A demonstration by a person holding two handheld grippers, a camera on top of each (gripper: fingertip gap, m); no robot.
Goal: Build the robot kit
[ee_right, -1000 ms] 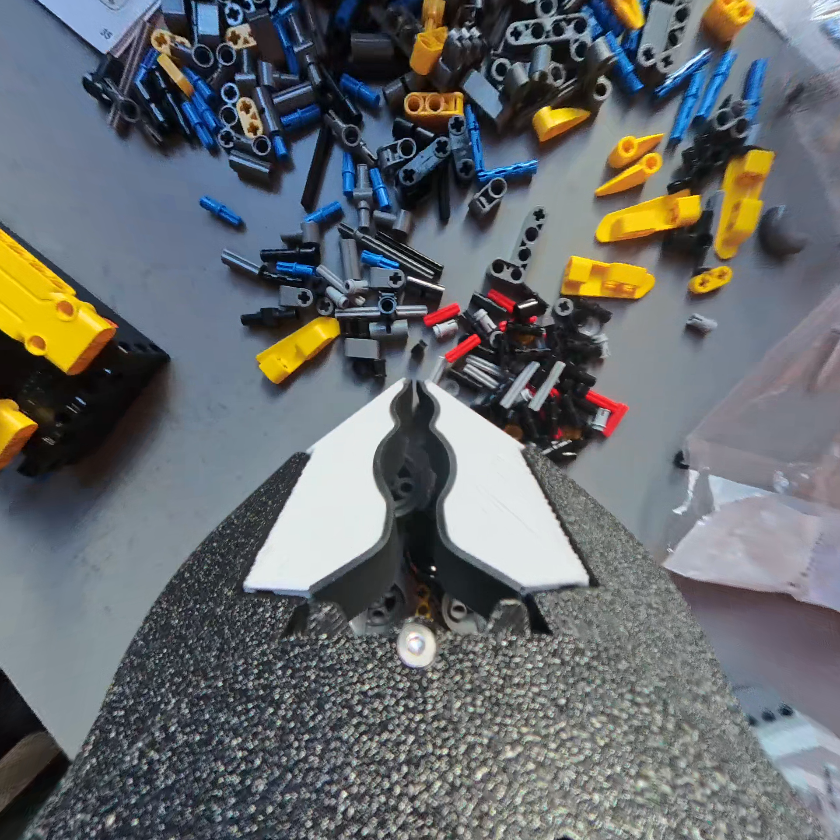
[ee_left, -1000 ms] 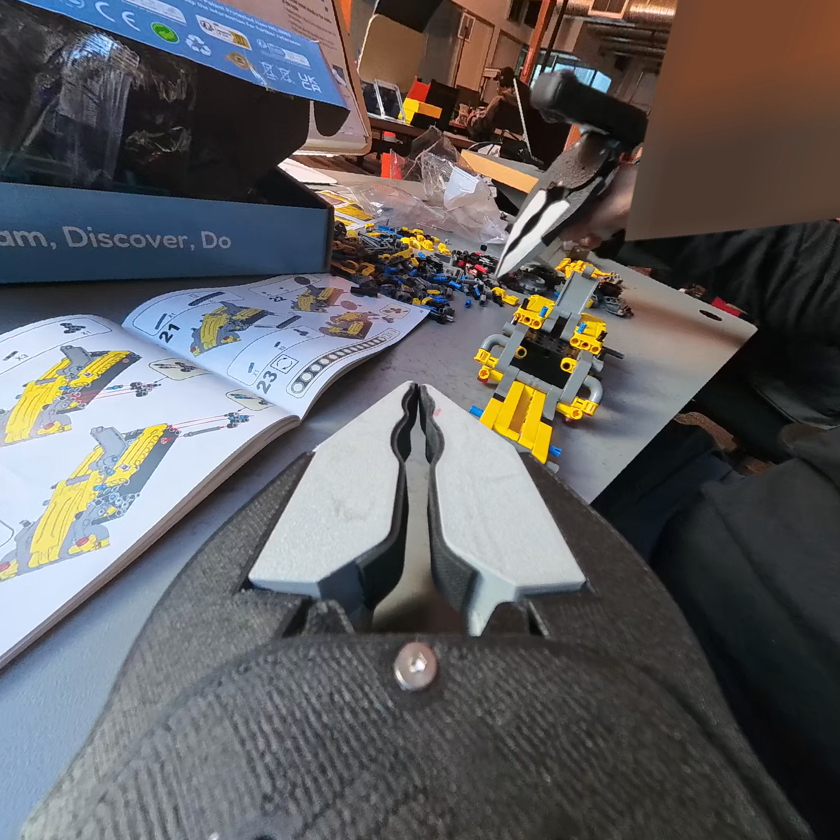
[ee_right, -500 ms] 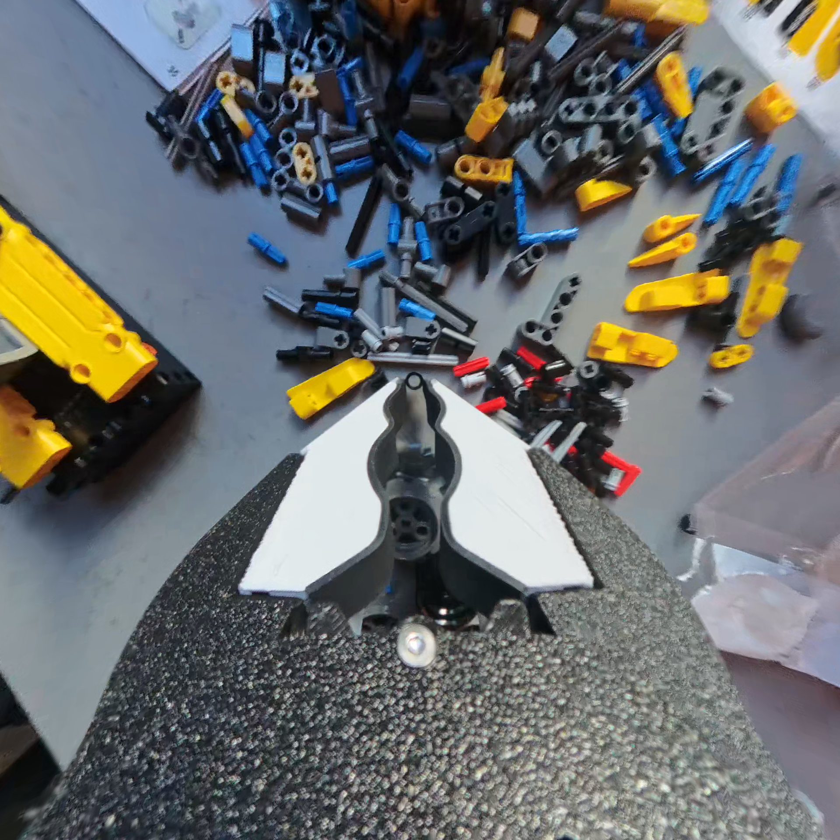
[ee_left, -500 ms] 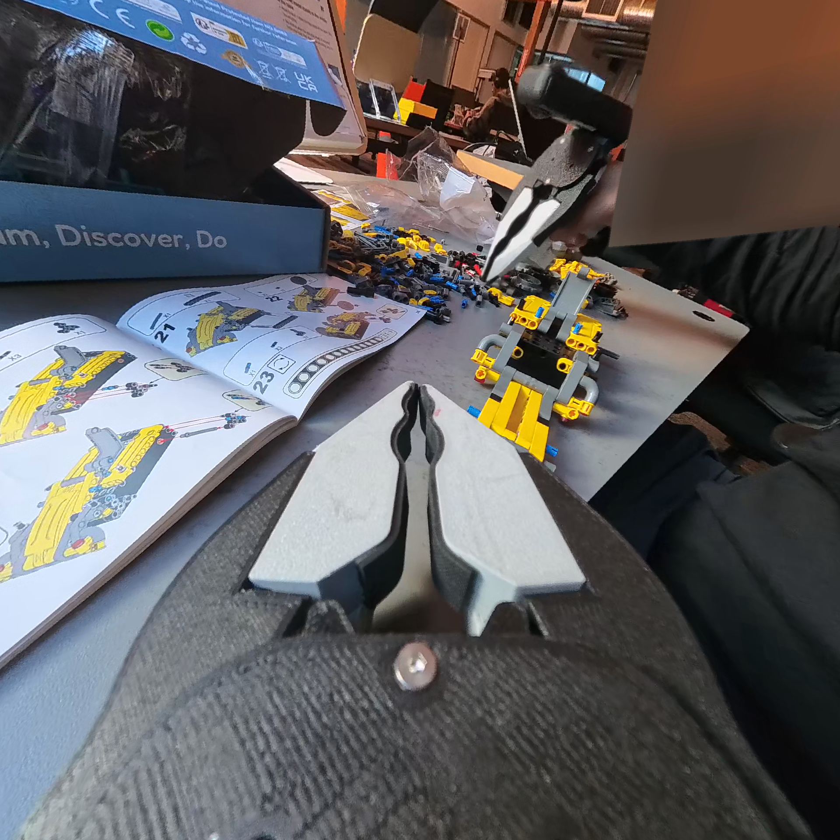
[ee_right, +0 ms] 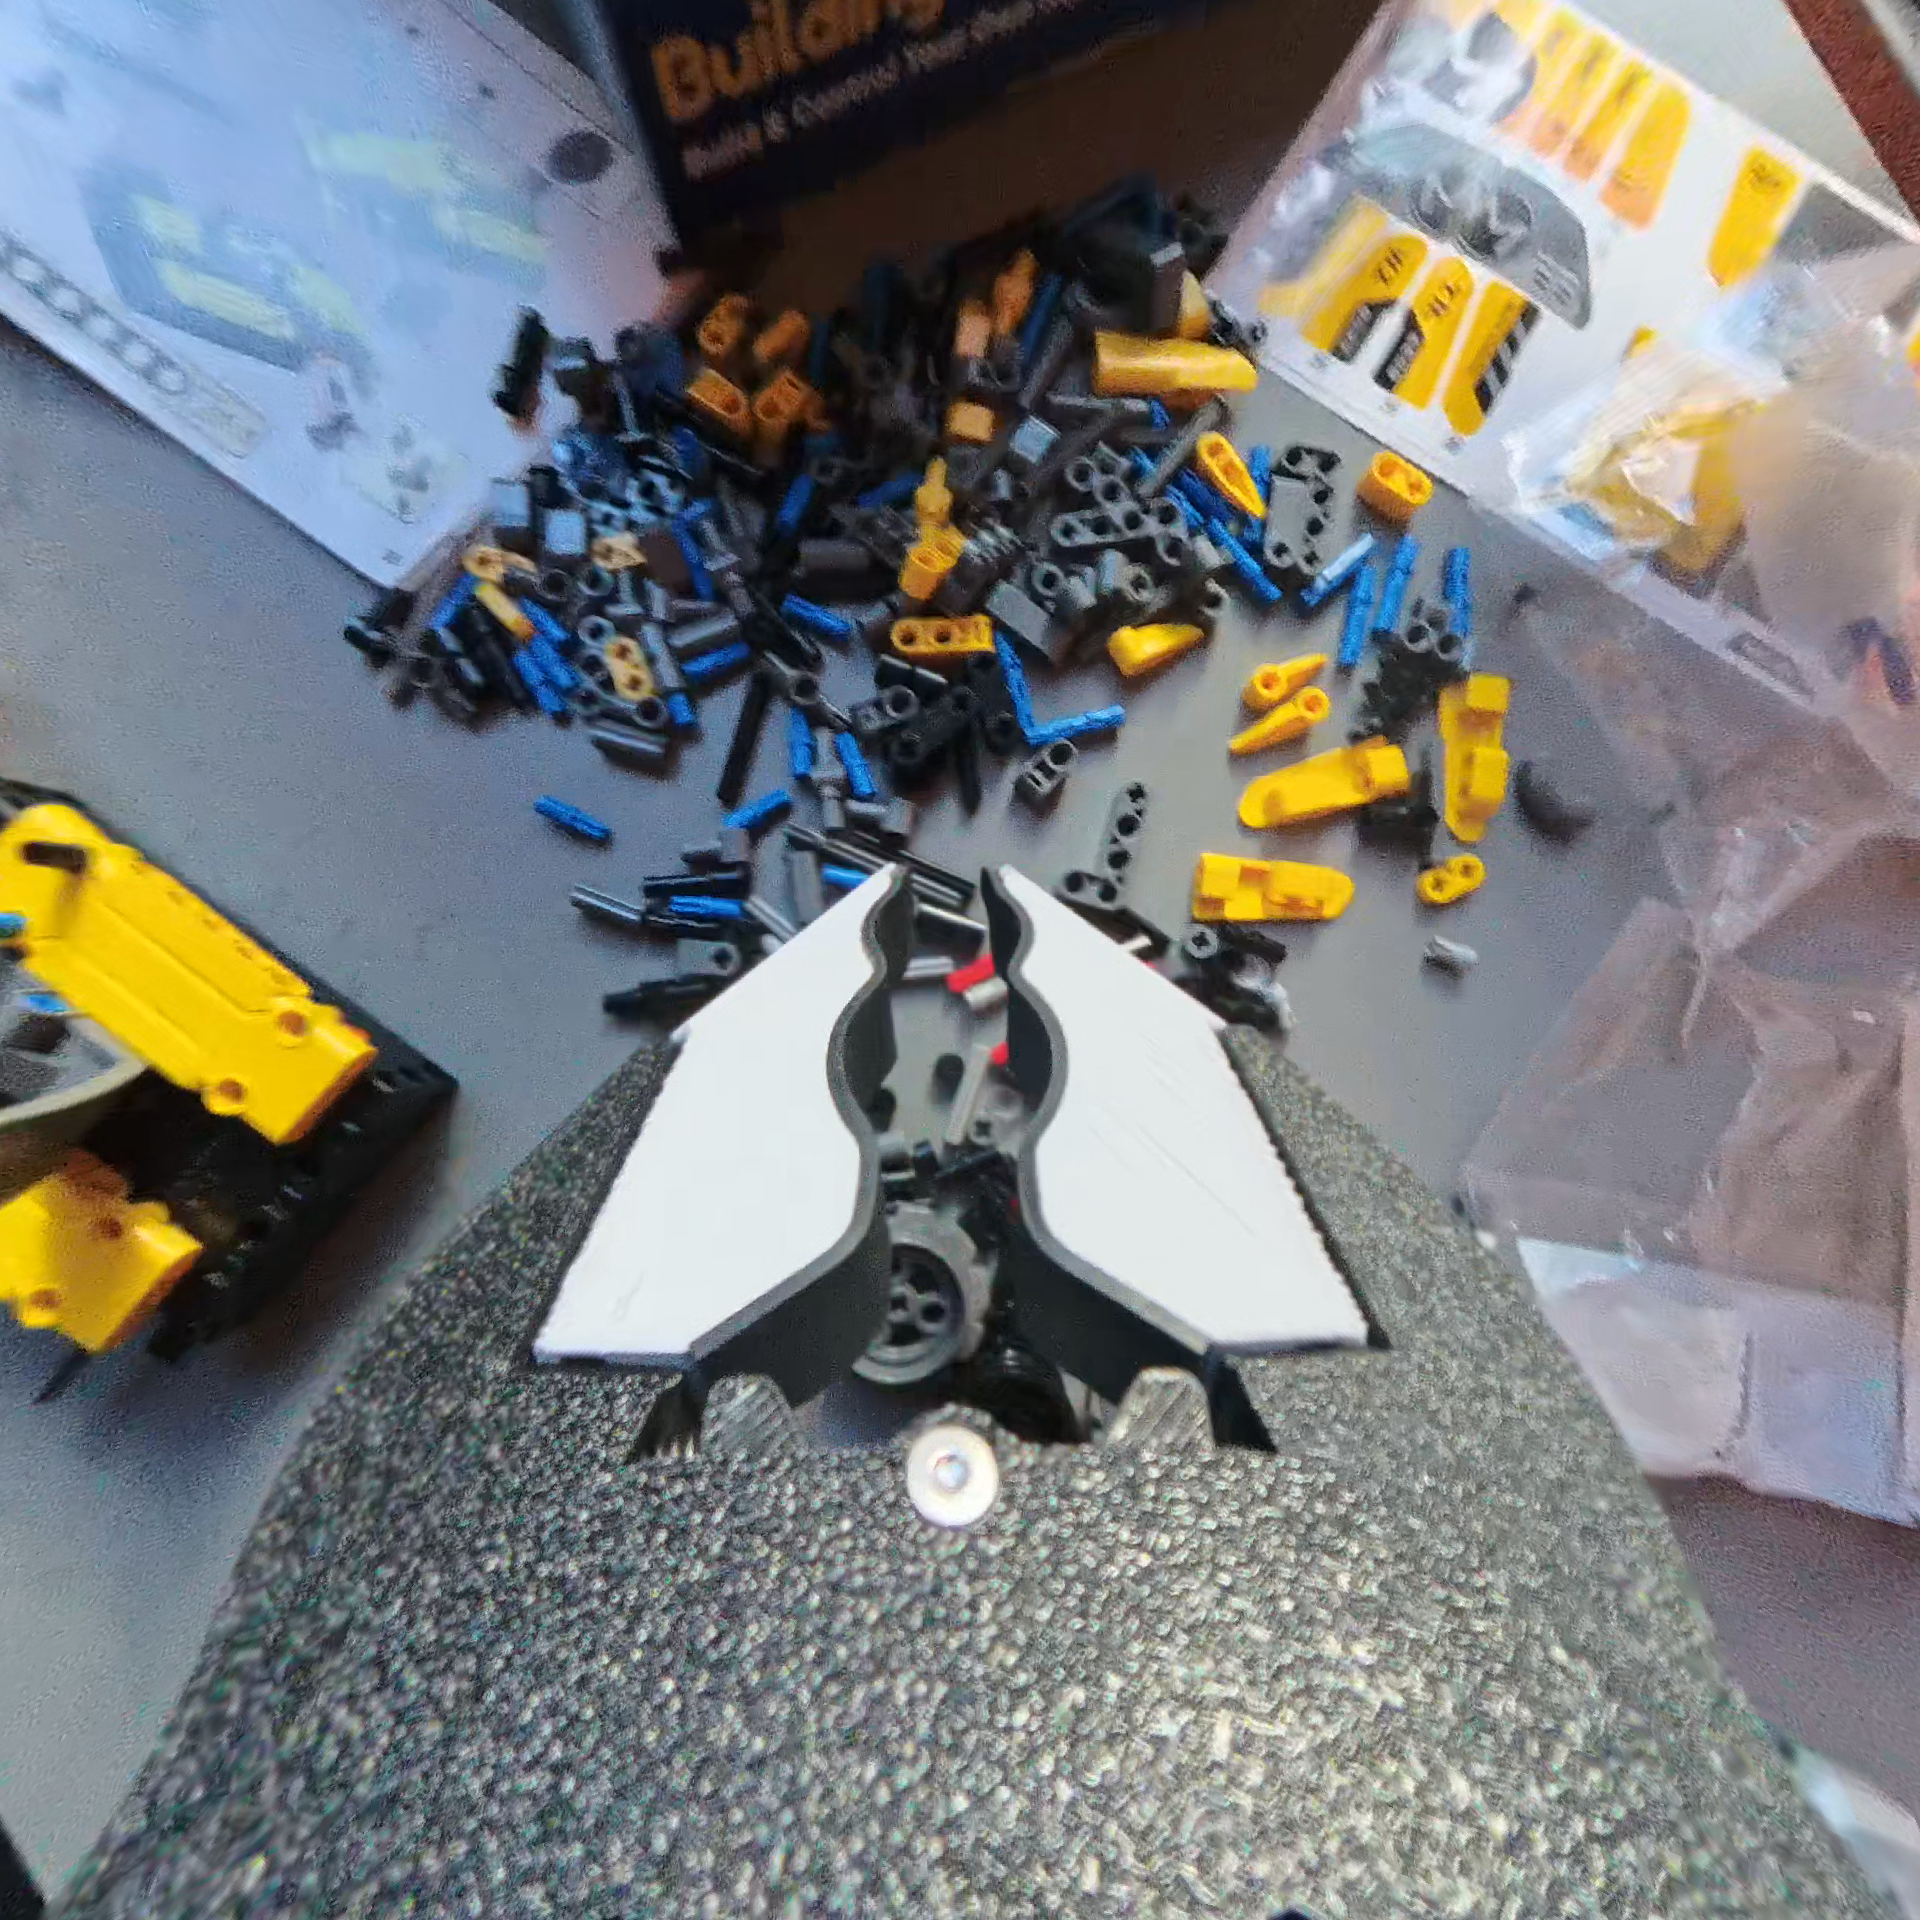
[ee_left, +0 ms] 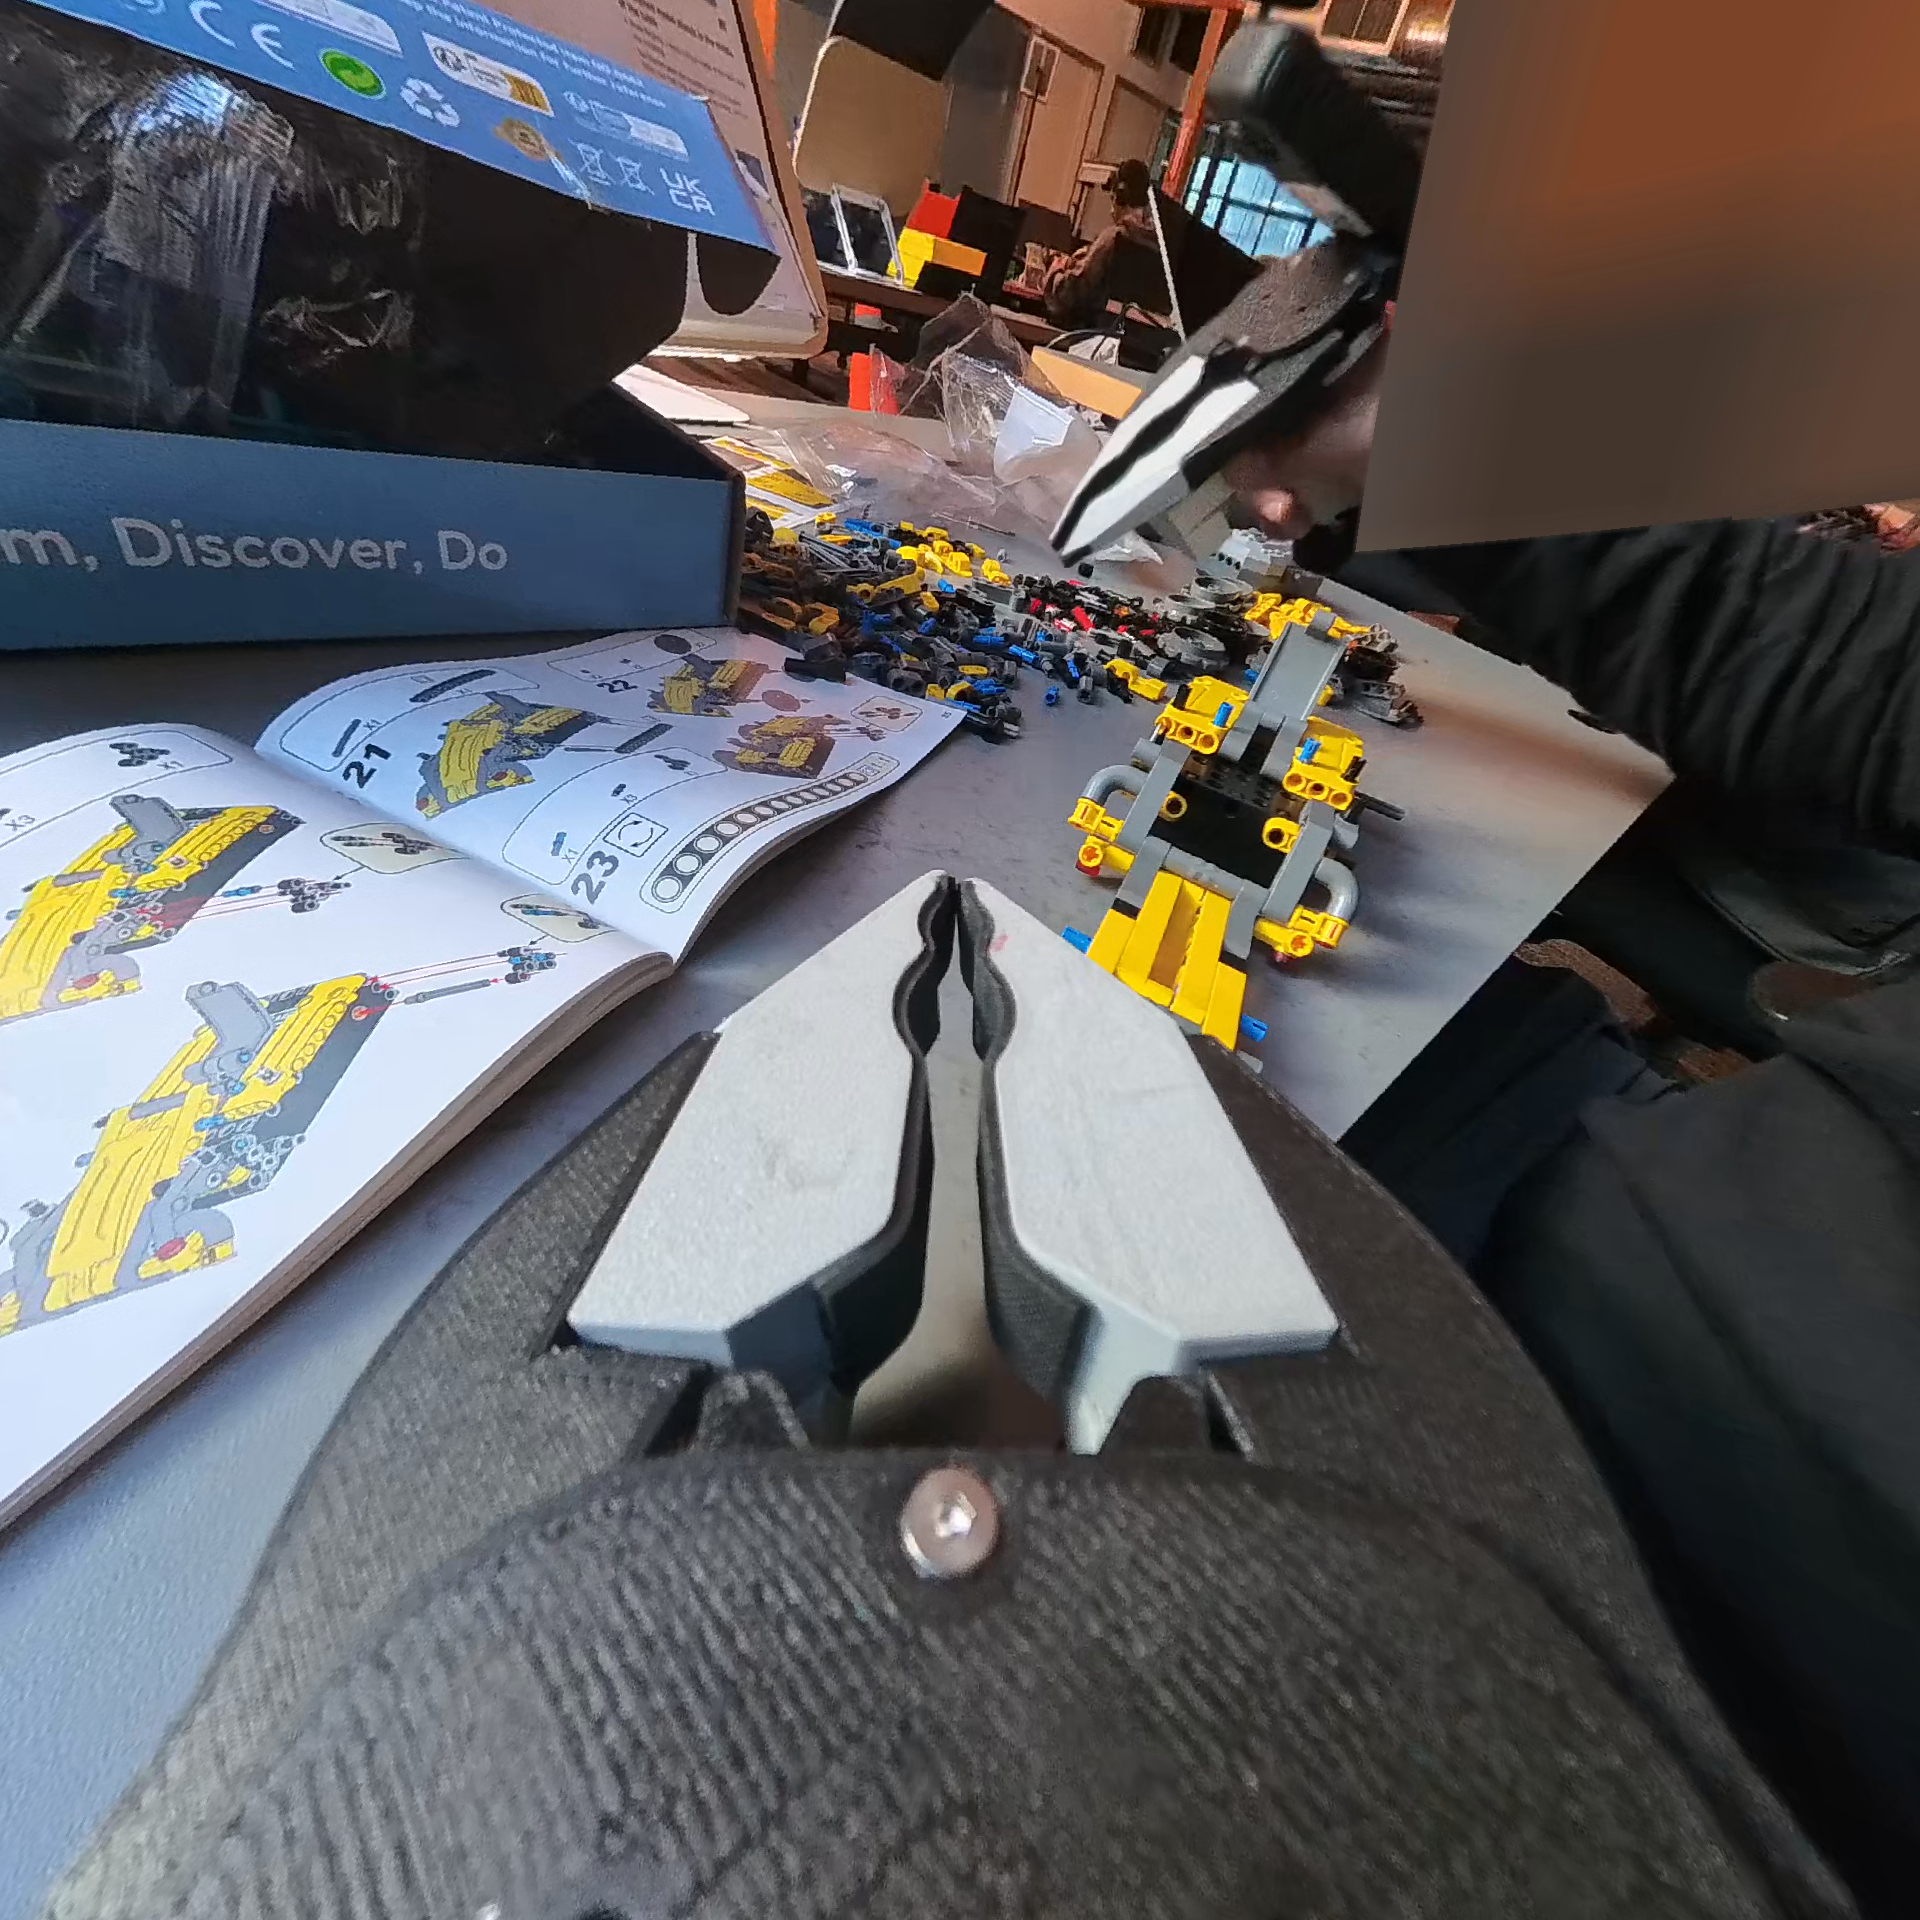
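My right gripper (ee_right: 940,883) has its jaws a little apart, with a narrow gap at the tips and nothing pinched between them as far as the blurred view lets me tell. Through that gap I see small pieces lying on the grey table (ee_right: 208,675) beneath: a red pin (ee_right: 966,977) with black and grey pins around it and, nearer the base of the fingers, a grey wheel hub (ee_right: 925,1299). Just ahead of the tips spreads the pile of loose parts (ee_right: 935,582): blue pins, black and grey connectors, and yellow panels off to the right. Beyond the pile lies a sticker sheet (ee_right: 1455,291), and clear plastic bags (ee_right: 1714,1091) crowd the right edge. The yellow and black model (ee_right: 177,997), partly built, sits well to the left of these jaws. My left gripper (ee_left: 956,894) has its jaws together at the tips and holds nothing. It hangs low over the table, apart from everything, with the open instruction booklet (ee_left: 312,935) to its left, the model ahead to its right and the blue box (ee_left: 364,551) behind the booklet.
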